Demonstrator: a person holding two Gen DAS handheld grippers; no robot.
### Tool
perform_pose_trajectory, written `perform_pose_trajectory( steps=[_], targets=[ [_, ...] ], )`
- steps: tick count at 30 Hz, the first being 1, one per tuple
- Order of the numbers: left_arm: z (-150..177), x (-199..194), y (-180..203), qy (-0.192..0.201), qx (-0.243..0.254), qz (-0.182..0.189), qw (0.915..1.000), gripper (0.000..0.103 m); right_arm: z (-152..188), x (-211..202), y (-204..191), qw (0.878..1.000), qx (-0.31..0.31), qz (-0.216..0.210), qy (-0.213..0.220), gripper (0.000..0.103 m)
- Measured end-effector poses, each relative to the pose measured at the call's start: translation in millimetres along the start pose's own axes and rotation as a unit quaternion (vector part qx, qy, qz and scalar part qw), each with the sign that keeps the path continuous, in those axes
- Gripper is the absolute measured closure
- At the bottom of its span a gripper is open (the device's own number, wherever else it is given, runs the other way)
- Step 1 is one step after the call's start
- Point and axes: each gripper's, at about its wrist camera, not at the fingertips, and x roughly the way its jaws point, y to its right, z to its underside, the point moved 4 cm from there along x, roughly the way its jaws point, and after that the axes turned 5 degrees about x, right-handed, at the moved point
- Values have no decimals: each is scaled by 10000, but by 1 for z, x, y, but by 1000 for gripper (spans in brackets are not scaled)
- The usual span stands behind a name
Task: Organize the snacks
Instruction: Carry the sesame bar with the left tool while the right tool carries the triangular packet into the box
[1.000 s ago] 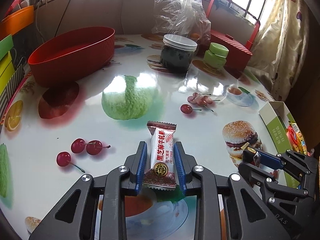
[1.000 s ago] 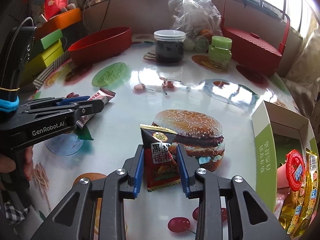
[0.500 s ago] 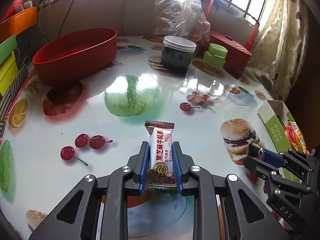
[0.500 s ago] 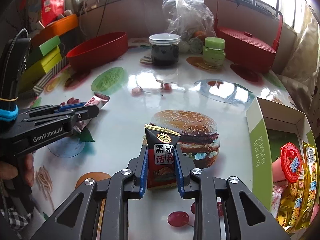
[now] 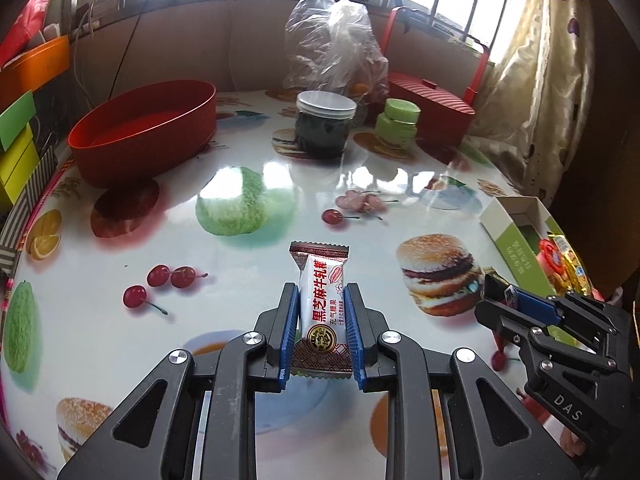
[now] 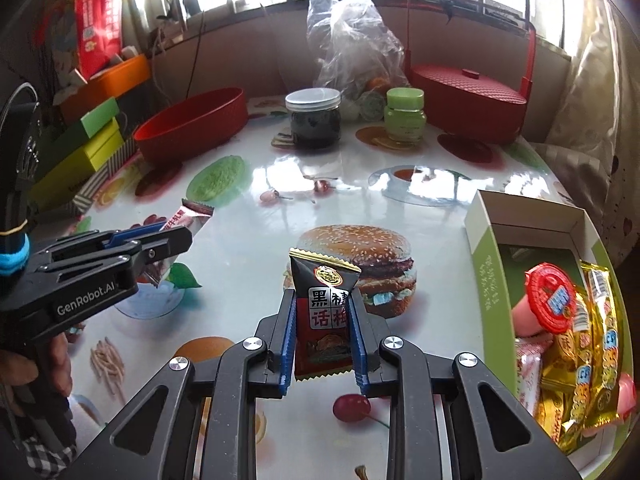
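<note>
- Left claw (image 5: 322, 322) was clamped tight on a white snack bar (image 5: 323, 300); wrapper stuck out fwd past the tips, lifted off the surface (image 5: 120, 320).
- Right claw (image 6: 323, 324) was pinched shut on a dark snack pouch (image 6: 322, 320), top end poking up betw. the blue pads, also clear of the surface.
- Green box (image 6: 486, 276) sat just right of the right claw, w/ gold-wrapped snacks (image 6: 588, 352) inside.
- Red bowl (image 5: 148, 136) lay far ahead-left of the left claw; dark jar (image 5: 325, 128) straight ahead, well apart.
- Left claw showed at left in the right-wrist view, near, not touching.
</note>
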Motion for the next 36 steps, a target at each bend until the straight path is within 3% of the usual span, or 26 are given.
perform_pose_trajectory(
  steps=[19,36],
  targets=[
    [-4,-34,50,282,436,270,9983,79,10,-55,25,9984,318,212,417,80],
    [1,-40,116,269,959,706,9925,79,26,-100,68,9933,722,561,711,80]
  ],
)
